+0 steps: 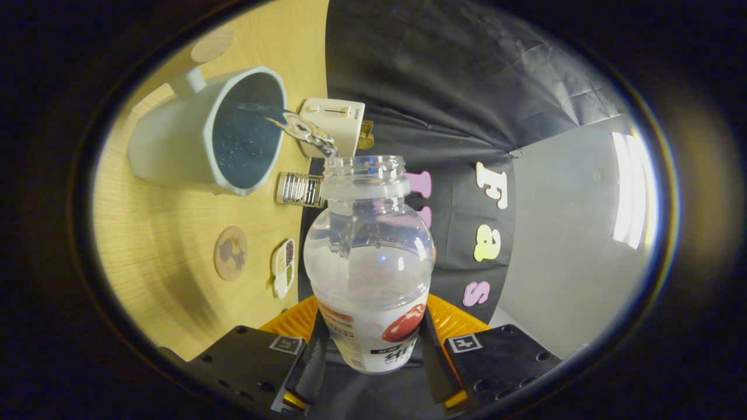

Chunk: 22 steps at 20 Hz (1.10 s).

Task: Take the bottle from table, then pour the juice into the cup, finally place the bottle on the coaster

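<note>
Tool: your tool (373, 356) has one bottle clamped between its two fingers, closed in snug on the labelled lower body, one finger on each side.
Bottle: one clear plastic bottle (369, 256), cap off, tipped over sideways so the open neck points toward the cup. Some clear liquid is left inside.
Stream: one thin stream (297, 125) of clear liquid runs from the bottle's mouth into the cup's opening.
Cup: one pale mug-style cup (192, 140) with a dark speckled inside, sitting on the tabletop (157, 256) just beyond the bottle's neck. You can see its handle on the far side.
Coasters: I count two round ones. One with a dark pattern (230, 253) lies near the bottle's body, apart from the cup. A plain one (212, 45) lies beyond the cup's handle.
Other bits: one white boxy appliance (332, 125) with a slider sits right behind the stream, one small ribbed jar (299, 189) stands next to the bottle's neck, and one small divided dish (284, 267) with dark and green fillings sits beside the patterned coaster.
</note>
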Each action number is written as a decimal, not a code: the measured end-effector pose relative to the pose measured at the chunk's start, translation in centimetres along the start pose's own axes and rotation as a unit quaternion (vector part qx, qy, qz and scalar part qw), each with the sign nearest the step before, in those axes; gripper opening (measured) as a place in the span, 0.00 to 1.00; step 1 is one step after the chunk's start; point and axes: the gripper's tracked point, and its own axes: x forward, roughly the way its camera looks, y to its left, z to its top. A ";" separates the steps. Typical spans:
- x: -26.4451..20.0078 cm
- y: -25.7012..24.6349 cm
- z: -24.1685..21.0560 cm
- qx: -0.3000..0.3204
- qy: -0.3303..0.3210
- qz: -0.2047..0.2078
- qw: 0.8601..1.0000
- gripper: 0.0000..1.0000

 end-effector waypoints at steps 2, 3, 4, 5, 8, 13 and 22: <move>0.1 0.0 0.1 -0.005 -0.002 0.000 1.000 0.75; 0.1 -0.2 0.3 -0.007 -0.004 0.000 1.000 0.75; 0.0 -0.3 0.4 -0.011 -0.005 -0.003 1.000 0.75; 0.1 -0.7 0.5 -0.015 -0.007 -0.008 1.000 0.75; -0.1 -1.2 0.6 -0.026 -0.011 -0.015 0.999 0.75; 0.3 -2.1 1.1 -0.053 -0.022 -0.036 0.998 0.75; 0.7 -2.9 1.3 -0.075 -0.029 -0.041 0.996 0.75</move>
